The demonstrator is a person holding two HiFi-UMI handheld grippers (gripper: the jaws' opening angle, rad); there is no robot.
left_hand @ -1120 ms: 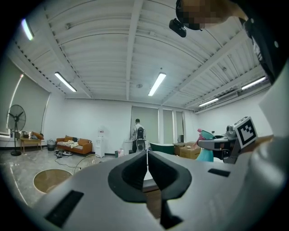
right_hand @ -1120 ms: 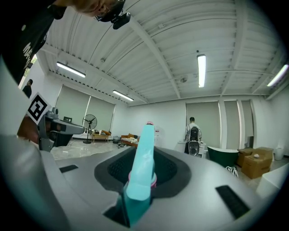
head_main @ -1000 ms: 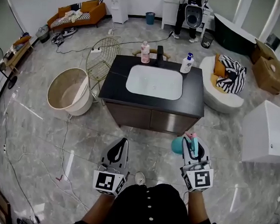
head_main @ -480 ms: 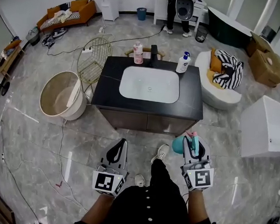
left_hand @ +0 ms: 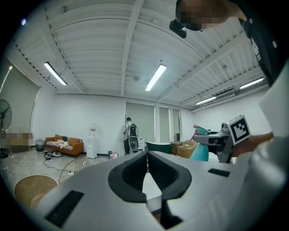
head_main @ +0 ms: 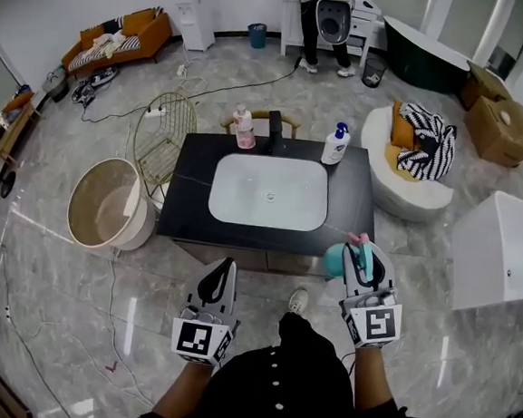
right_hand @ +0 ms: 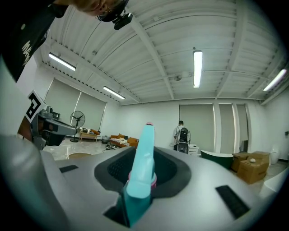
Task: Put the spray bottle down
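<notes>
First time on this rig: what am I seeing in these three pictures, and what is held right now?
No robot arm here: a person carries a two-jaw gripper in each hand. The head view looks steeply down from a camera on the person's head; the other two come from cameras riding on each gripper, looking along its jaws. The left gripper has its jaws together, nothing between them. The right gripper is shut on a teal spray bottle. Ahead stands a black vanity counter with a white sink; on it are a black faucet, a pink bottle and a white pump bottle. The spray bottle is not yet set down.
</notes>
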